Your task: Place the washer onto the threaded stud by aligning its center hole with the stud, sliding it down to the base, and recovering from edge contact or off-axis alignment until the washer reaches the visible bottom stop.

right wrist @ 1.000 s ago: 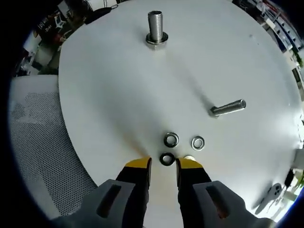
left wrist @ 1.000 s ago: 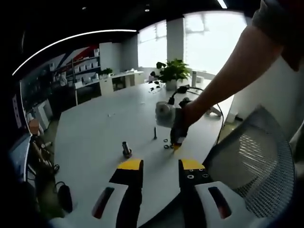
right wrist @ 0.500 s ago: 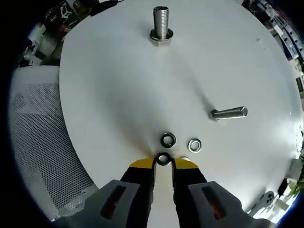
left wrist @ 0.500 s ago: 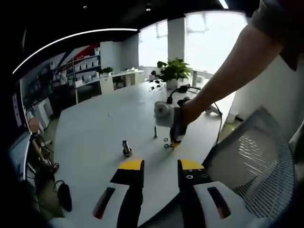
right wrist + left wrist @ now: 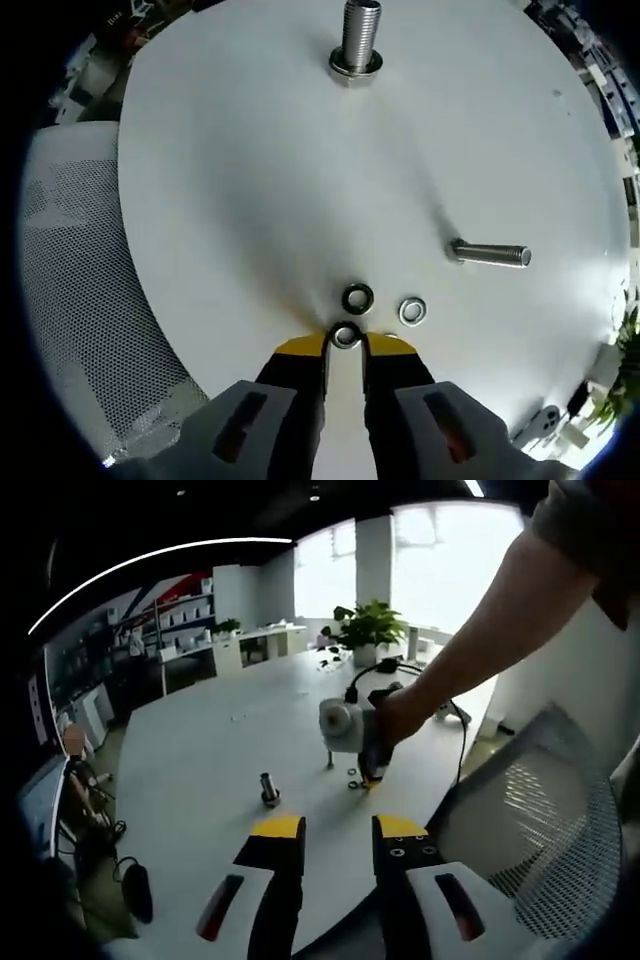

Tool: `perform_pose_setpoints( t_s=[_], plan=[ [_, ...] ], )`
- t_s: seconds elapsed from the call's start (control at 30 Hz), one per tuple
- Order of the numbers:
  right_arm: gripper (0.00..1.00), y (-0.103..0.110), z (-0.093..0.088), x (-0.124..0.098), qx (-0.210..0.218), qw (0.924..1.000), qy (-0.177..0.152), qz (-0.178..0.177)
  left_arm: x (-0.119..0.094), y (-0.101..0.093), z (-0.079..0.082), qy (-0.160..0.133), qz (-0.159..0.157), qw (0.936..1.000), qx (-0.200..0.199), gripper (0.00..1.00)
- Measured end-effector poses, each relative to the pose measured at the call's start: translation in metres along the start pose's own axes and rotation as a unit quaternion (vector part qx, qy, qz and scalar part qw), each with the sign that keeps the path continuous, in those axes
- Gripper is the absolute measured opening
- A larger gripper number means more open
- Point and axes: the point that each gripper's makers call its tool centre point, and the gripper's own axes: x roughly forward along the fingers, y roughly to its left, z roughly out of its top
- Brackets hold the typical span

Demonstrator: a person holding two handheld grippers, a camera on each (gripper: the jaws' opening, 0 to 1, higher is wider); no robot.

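In the right gripper view a thick threaded stud (image 5: 357, 38) stands upright on a nut-like base at the far side of the white table (image 5: 240, 190). My right gripper (image 5: 346, 346) points down at the table, its yellow-tipped jaws closed in on a small dark washer (image 5: 346, 335) held between the tips. Two more washers (image 5: 357, 297) (image 5: 412, 311) lie just beyond it. In the left gripper view the right gripper (image 5: 370, 778) is held by a person's hand over the washers, to the right of the stud (image 5: 269, 788). My left gripper (image 5: 338, 828) hovers open near the table edge, holding nothing.
A thin bolt (image 5: 490, 254) stands right of the washers. A white mesh chair (image 5: 80, 300) sits against the table's near edge, also seen as the chair (image 5: 540, 820) in the left gripper view. A potted plant (image 5: 368, 630) and cables rest at the table's far end.
The right jaws have narrowed from either side of the washer until they pinch it. The right gripper view has drifted slightly. The left gripper has stayed put and open.
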Motion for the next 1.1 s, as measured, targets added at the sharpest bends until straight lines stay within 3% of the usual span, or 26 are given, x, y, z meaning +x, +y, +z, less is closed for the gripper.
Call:
perform_pose_setpoints(
  t_s=[0.2,0.53,0.73,1.1],
  plan=[
    [0.13,-0.001,-0.001,-0.001,0.008,0.9994,-0.035,0.004,0.000,0.001,0.000,0.000,0.001,1.0000,-0.001,0.25],
    [0.13,0.001,-0.003,-0.002,0.014,0.9988,-0.045,0.009,-0.001,0.002,0.000,-0.002,0.004,1.0000,-0.002,0.25],
    [0.13,-0.004,0.002,-0.015,0.021,0.9976,-0.066,0.005,-0.001,0.002,0.001,-0.004,0.003,1.0000,-0.002,0.25],
    [0.13,-0.028,0.017,-0.036,0.025,0.9948,-0.097,-0.018,-0.001,0.001,0.001,-0.005,0.001,1.0000,-0.004,0.25]
  ],
)
